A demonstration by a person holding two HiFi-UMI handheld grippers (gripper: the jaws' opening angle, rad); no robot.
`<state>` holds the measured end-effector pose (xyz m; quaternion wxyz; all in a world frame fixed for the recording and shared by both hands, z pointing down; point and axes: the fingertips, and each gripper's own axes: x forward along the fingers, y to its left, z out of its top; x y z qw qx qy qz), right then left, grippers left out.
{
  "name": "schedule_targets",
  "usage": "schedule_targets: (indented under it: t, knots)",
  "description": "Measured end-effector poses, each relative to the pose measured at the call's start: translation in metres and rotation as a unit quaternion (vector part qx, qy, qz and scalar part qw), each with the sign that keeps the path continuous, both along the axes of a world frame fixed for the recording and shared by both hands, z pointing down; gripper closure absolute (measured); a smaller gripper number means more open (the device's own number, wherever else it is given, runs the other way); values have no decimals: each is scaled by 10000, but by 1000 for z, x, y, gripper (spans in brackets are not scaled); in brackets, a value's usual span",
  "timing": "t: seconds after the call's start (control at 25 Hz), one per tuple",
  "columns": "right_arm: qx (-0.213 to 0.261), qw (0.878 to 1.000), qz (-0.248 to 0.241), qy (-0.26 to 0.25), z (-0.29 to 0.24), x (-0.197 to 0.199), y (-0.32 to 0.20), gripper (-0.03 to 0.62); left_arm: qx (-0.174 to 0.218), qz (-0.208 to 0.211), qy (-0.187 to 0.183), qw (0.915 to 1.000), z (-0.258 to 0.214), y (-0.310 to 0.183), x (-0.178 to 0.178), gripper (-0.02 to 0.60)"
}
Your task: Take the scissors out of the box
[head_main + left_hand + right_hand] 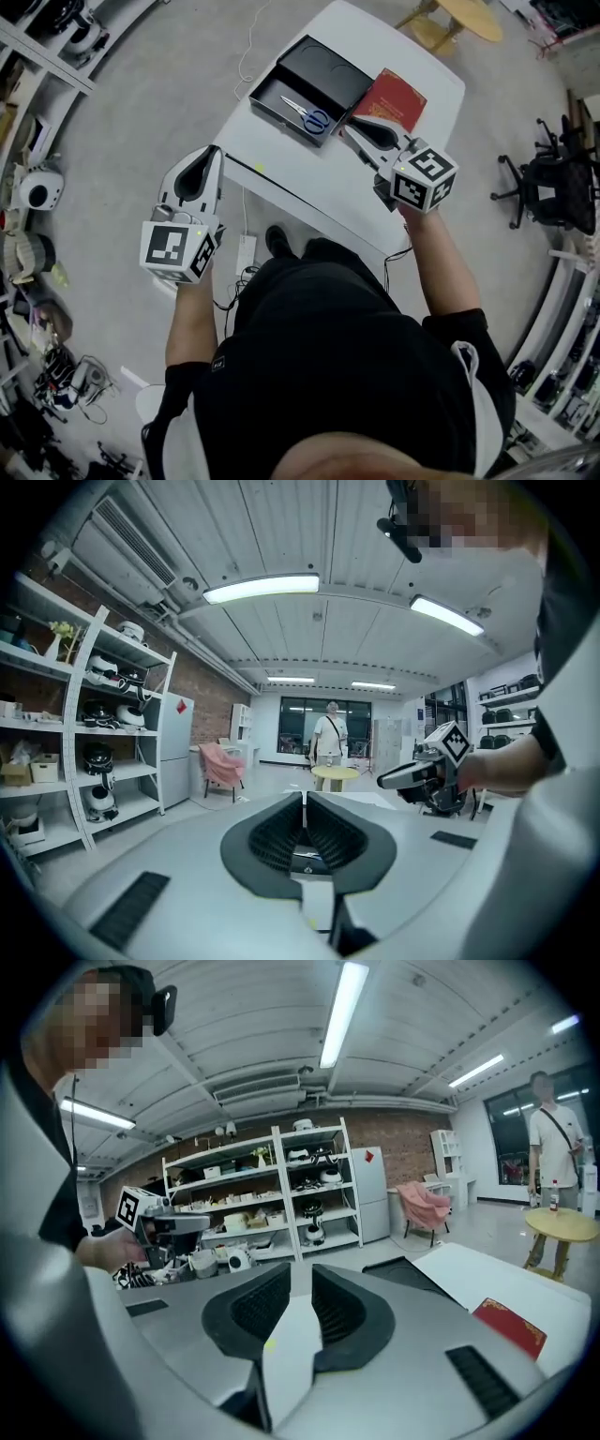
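The approach is the step in hand, nothing yet gripped. The left gripper [212,155], jaws together and empty, hangs just off the table's [309,178] near-left edge. The right gripper [349,126], jaws slightly apart with nothing between them, hovers above the table just beside a red book [391,99]. The scissors [307,113] lie in the open box [272,95] by the far-left corner. Next, I judge, the right gripper must reach over the box, open wider and drop onto them.

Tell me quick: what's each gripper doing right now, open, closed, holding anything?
Left grey two-jaw gripper: closed, nothing between its jaws.
Right grey two-jaw gripper: slightly open, empty.
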<state>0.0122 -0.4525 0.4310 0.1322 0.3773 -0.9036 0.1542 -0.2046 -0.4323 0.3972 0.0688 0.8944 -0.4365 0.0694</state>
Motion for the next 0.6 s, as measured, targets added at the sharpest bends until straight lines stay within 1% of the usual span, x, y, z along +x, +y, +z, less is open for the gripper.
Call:
schedule_targets:
  t: [0.04,0.08,0.2,0.36,0.48,0.6]
  knots:
    - [-101,9998,-43,150,9,-3,-8,496,-40,27,12,10000,3,-5,0,555]
    - [-202,9993,-84,295,18,-6,-15,488,-77,44,27,10000,7,-10,-1,555]
    - [-446,9964,-187,690,45,-13,-37,488,-165,63,29,9998,17,-25,-3,555]
    - [-742,9903,-351,1120,79,-12,-64,488,-252,69,-12,9997,27,-44,3,555]
    - [-1056,9810,-552,1532,108,-12,-80,487,-240,68,-64,9997,29,-57,4,555]
    - [-1437,9662,-759,2002,141,-15,-95,480,-227,39,-87,9997,32,-71,1,555]
